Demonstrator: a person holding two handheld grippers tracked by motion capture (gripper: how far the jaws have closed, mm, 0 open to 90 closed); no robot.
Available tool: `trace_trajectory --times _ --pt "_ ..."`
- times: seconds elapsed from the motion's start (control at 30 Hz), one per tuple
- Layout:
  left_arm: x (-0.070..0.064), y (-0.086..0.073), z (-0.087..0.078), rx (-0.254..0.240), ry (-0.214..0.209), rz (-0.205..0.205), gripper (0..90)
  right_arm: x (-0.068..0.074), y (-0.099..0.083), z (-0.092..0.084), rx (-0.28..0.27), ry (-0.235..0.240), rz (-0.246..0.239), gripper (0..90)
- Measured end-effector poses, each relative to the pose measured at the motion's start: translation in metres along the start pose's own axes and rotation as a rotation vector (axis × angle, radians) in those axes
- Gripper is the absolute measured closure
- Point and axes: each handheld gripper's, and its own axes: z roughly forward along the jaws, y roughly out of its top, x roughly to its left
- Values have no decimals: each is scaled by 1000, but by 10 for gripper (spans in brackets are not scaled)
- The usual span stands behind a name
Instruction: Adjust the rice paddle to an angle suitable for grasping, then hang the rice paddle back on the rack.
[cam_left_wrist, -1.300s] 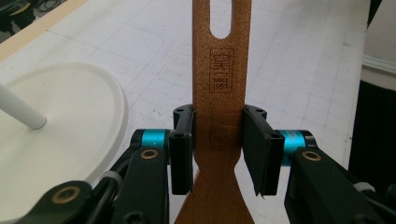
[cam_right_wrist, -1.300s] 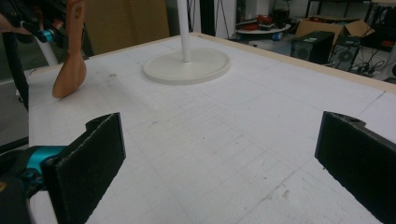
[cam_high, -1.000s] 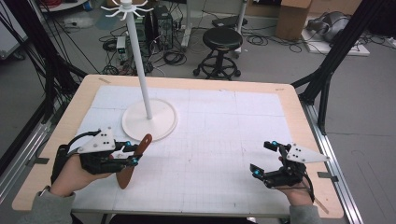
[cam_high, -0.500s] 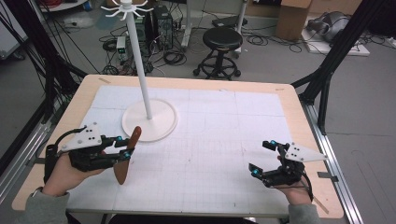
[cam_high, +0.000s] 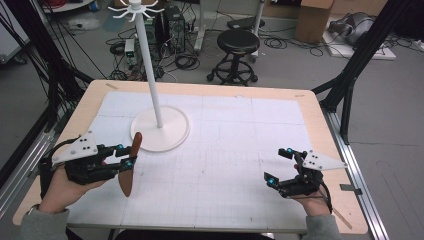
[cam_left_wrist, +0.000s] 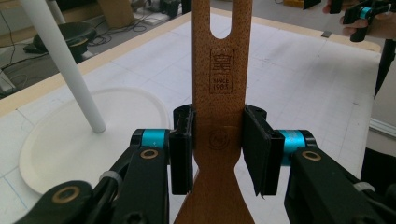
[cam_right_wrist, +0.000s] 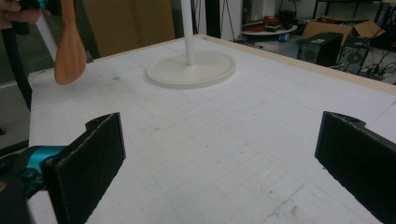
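High view: my left gripper (cam_high: 126, 157) is clamped on a brown flat wooden spatula (cam_high: 129, 167), held off the white gridded table mat (cam_high: 240, 150), just beside the round base of the white pole stand (cam_high: 161, 127). My right gripper (cam_high: 279, 165) sits near the right edge, jaws apart, nothing in them.

Left gripper view: pads (cam_left_wrist: 181, 154) press the spatula's handle (cam_left_wrist: 219, 93) on both sides, slotted end pointing away.

Right gripper view: jaws wide apart over bare mat (cam_right_wrist: 210, 140); spatula (cam_right_wrist: 70, 51) far off beside stand (cam_right_wrist: 190, 67).
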Motion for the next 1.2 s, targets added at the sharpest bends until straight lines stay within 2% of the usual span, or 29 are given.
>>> trace_trajectory --times 0.17,0.33,0.7,0.77,0.87,1.0,1.2 --pt "4 -6 -5 -16 14 -32 651 0 1 6 6 12 -8 0" --pt "5 -7 -8 -24 23 -37 651 -1 2 7 4 14 -1 1" --pt "15 8 -17 -93 23 -43 651 1 5 12 -1 37 -14 0" --pt "19 12 -17 -93 20 -39 651 1 4 12 -2 34 -3 0" --pt "29 15 -17 -110 1 -55 652 1 5 11 -8 37 -7 0" --pt "38 17 -20 -115 -3 -54 652 0 7 9 -36 28 3 0" --pt "47 22 -25 -115 -13 -55 652 -2 7 7 -44 17 16 0"
